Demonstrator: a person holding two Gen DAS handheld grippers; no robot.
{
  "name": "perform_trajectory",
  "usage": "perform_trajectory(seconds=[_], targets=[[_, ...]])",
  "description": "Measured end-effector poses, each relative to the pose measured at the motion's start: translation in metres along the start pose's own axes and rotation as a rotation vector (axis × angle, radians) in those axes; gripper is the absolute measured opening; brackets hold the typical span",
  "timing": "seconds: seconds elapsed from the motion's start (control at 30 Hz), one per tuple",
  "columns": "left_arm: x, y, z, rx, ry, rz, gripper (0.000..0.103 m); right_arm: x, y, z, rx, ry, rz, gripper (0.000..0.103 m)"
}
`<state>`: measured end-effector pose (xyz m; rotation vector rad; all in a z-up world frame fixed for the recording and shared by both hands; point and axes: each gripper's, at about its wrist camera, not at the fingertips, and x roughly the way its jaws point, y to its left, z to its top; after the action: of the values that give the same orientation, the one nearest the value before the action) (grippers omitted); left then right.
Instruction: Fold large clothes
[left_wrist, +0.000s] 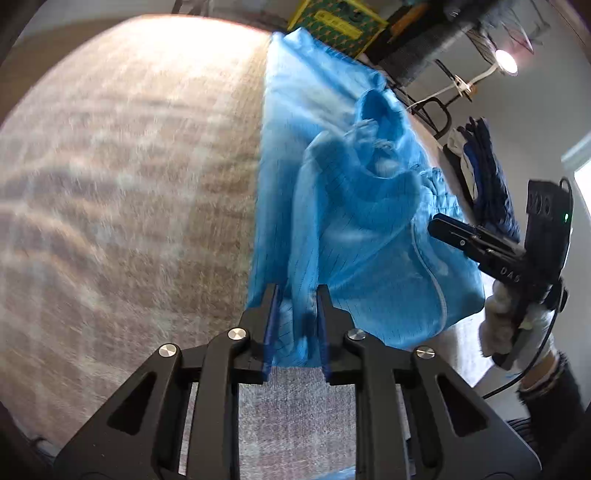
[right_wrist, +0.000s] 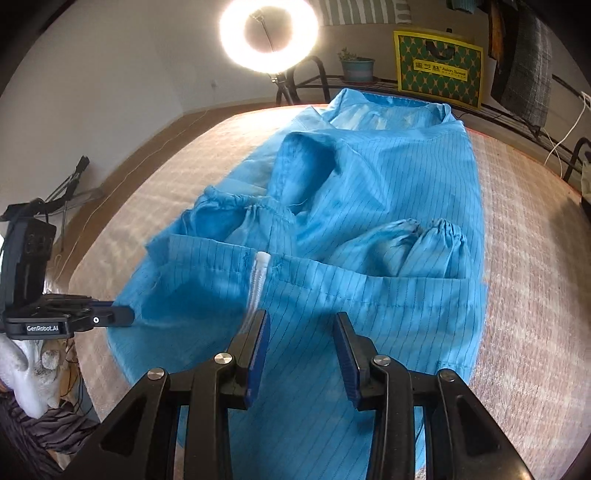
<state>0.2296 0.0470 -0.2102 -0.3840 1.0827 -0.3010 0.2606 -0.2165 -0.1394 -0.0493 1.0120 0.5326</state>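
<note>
Coat hem between narrowed left gripper jaws, grip unclear; right gripper half-open, empty; mat beside.

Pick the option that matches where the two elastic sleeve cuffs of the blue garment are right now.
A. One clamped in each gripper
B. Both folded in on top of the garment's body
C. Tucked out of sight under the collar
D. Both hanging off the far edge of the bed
B: in the right wrist view both gathered cuffs lie on top of the blue garment, near its middle, apart from the right gripper.
</note>
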Motion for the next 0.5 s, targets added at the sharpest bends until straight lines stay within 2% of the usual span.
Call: perform_trajectory(seconds=[0.1,0.2,0.3,0.4,0.5], targets=[[-0.012,-0.014,0.007,0.083,-0.050,0.026,0.020,-0.018,-0.002,-0.003,0.013,-0.031,0.035,0.038],[-0.013,-0.022,0.014,0.121,-0.051,-0.005,0.020,-0.035,-0.003,-0.012,0.011,-0.035,0.094,0.038],[-0.002,-0.039,0.015,0.183,-0.015,-0.045,0.020,-0.039,-0.005,-0.021,-0.017,-0.023,0.081,0.038],[0.018,-0.047,0.017,0.184,0.035,-0.067,0.020,-0.035,-0.019,-0.029,0.023,-0.005,0.078,0.038],[0.038,-0.045,0.031,0.144,0.024,-0.001,0.020,-0.030,-0.029,-0.032,0.051,0.006,0.076,0.038]])
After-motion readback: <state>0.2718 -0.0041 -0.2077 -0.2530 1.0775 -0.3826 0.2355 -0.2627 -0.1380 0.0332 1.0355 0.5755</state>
